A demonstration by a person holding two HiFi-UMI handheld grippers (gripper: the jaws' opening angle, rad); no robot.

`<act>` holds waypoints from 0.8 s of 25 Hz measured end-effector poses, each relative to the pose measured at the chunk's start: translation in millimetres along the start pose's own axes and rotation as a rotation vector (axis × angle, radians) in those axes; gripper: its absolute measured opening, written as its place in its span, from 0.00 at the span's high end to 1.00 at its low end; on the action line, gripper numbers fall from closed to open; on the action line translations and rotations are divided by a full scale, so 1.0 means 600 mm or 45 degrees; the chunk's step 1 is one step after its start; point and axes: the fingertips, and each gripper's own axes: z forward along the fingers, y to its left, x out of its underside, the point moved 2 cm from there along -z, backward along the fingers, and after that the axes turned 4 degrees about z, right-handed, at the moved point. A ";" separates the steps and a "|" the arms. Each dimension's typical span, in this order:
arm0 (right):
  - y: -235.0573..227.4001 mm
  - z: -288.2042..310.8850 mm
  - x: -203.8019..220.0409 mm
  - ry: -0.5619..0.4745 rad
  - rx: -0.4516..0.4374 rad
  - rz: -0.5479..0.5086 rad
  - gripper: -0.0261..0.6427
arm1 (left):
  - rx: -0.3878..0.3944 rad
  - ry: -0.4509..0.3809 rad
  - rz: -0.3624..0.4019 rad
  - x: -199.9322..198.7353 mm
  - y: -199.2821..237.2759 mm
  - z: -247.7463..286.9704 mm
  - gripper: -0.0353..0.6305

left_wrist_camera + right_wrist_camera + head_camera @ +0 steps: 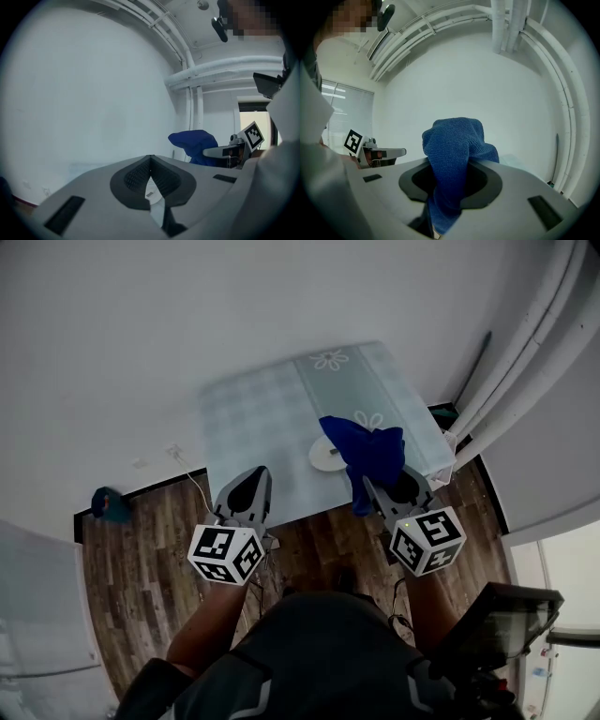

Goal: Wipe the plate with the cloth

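While the right gripper (380,488) holds the blue cloth (370,451) clamped in its jaws over the white plate (324,455) on the table (272,418), the left gripper (253,482) is closed and empty.

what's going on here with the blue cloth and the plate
A person stands at a small table with a gripper in each hand. The right gripper is clamped on a blue cloth, raised by the white plate. The left gripper is shut and empty, near the table's front edge.
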 end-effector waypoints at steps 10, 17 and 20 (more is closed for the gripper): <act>0.037 -0.011 -0.001 -0.010 0.060 -0.031 0.76 | 0.094 -0.033 -0.005 -0.006 -0.008 -0.017 0.93; 0.038 -0.018 -0.009 -0.022 0.094 -0.093 0.76 | 0.107 -0.038 -0.020 -0.005 -0.008 -0.020 0.93; 0.037 -0.022 -0.011 -0.025 0.096 -0.086 0.76 | 0.119 -0.041 -0.024 -0.006 -0.015 -0.020 0.93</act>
